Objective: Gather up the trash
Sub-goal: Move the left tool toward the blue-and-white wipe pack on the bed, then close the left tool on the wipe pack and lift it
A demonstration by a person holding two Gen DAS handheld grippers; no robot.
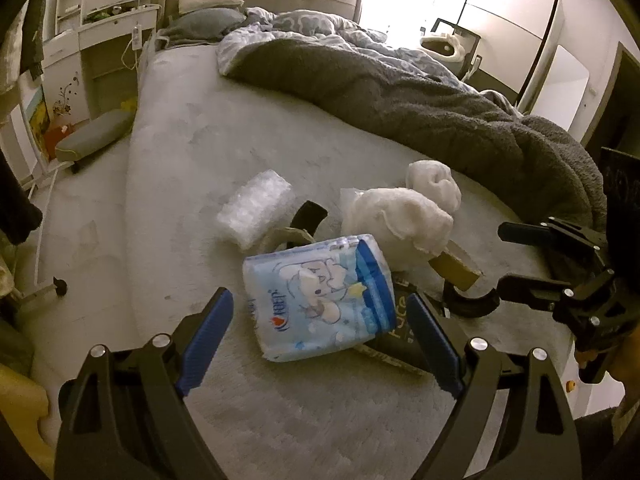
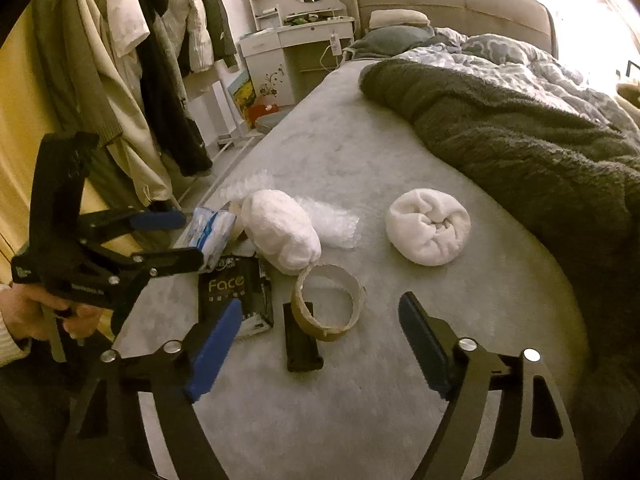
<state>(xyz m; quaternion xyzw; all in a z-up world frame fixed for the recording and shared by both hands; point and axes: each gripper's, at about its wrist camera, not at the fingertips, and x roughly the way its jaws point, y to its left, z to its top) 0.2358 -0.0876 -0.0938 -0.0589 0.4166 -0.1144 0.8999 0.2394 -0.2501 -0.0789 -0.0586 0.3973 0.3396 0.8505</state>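
Note:
A blue-and-white tissue pack (image 1: 316,296) lies on the grey bed sheet (image 1: 200,140), between the blue pads of my left gripper (image 1: 318,297), which is open and not pressing on it. Under the pack lies a black "Face" packet (image 2: 236,292). My right gripper (image 2: 320,304) is open over a brown tape roll (image 2: 328,332) and a flat black object (image 2: 302,348). Behind these lie a white cloth wad (image 2: 280,236), a rolled white towel (image 2: 428,232) and bubble wrap (image 1: 256,208). Each gripper shows in the other's view: the right gripper (image 1: 502,258) and the left gripper (image 2: 191,237).
A dark fleece blanket (image 2: 520,152) and a patterned duvet cover the bed's right side. Hanging clothes (image 2: 140,80) crowd the left of the bed, with a white dresser (image 2: 296,32) behind. A hand (image 2: 36,316) holds the left gripper's handle.

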